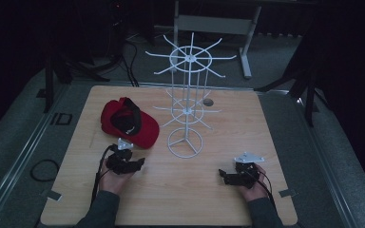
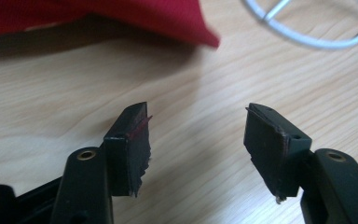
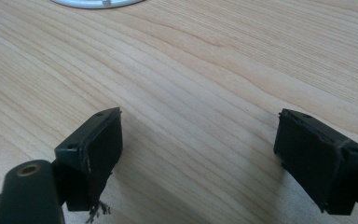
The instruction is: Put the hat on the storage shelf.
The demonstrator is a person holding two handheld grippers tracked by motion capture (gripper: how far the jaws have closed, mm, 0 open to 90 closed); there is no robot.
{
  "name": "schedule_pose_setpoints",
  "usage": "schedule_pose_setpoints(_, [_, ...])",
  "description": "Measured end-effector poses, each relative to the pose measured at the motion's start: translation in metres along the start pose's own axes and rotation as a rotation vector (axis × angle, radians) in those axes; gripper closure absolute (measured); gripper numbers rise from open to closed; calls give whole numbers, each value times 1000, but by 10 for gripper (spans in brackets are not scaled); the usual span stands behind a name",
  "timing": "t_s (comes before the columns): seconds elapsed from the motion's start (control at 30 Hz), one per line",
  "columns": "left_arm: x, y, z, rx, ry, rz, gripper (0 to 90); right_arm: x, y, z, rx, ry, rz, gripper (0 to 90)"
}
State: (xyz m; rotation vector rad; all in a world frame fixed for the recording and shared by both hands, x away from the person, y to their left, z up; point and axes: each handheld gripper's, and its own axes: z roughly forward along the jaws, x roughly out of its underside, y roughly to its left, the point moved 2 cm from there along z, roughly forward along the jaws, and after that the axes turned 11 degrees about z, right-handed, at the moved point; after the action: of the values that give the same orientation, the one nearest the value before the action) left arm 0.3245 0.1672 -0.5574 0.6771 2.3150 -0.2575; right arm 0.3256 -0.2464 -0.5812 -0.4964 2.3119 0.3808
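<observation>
Counter (image 1: 266, 142) of pale wood grain, square with rounded corners, set on a grey carpeted floor in a dim room. White wire display rack (image 1: 186, 95) with two tiers of radiating hook arms stands upright on a ring-shaped base, a little beyond the counter's middle; taken here as the landmark. Red baseball cap with a black inner lining (image 1: 128, 122) lies upturned on the counter just left of the rack's base, its brim toward the rack, close to the ring but apart from it. Left gripper (image 1: 135, 164) sits low over the counter on the near side of the rack and to its left, just in front of the cap, held in the person's left hand (image 1: 111, 175). In the left gripper view its fingers (image 2: 130, 140) stand apart with bare wood between them; the red cap's edge (image 2: 168, 18) and part of the rack's white ring (image 2: 307, 39) lie ahead. Right gripper (image 1: 225, 175) sits near the rack's right front, well apart from the base, in the right hand (image 1: 254, 185). In the right gripper view its fingers (image 3: 98, 149) are spread wide over bare counter, holding nothing. Small dark round mark (image 1: 208, 101) on the counter just behind and right of the rack; what it is cannot be told.
</observation>
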Motion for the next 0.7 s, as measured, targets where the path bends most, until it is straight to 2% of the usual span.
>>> schedule_pose_setpoints(0.13, [-10, -1, 4, 23, -36, -48, 381, 0, 0, 0, 0, 0, 0, 152])
schedule_pose_setpoints(0.17, [-15, -1, 7, 37, -51, -85, 369, 0, 0, 0, 0, 0, 0, 152])
schedule_pose_setpoints(0.2, [-15, -1, 7, 37, -51, -85, 369, 0, 0, 0, 0, 0, 0, 152])
schedule_pose_setpoints(0.27, [-20, 1, 10, 51, -62, -118, 366, 0, 0, 0, 0, 0, 0, 152])
schedule_pose_setpoints(0.3, [-24, 2, 13, 50, -68, -146, 366, 0, 0, 0, 0, 0, 0, 152])
schedule_pose_setpoints(0.33, [-24, 2, 13, 50, -68, -146, 370, 0, 0, 0, 0, 0, 0, 152])
schedule_pose_setpoints(0.37, [-27, 6, 16, 39, -58, -178, 380, 0, 0, 0, 0, 0, 2, 152])
schedule_pose_setpoints(0.4, [-27, 6, 16, 39, -58, -178, 397, 0, 0, 0, 0, 0, 2, 152])
schedule_pose_setpoints(0.5, [-30, 10, 17, 42, -64, -219, 437, 0, 0, 0, 0, -1, 2, 152])
schedule_pose_setpoints(0.7, [-29, 18, 8, 25, -58, -240, 582, 0, 0, 0, 0, 0, 2, 152])
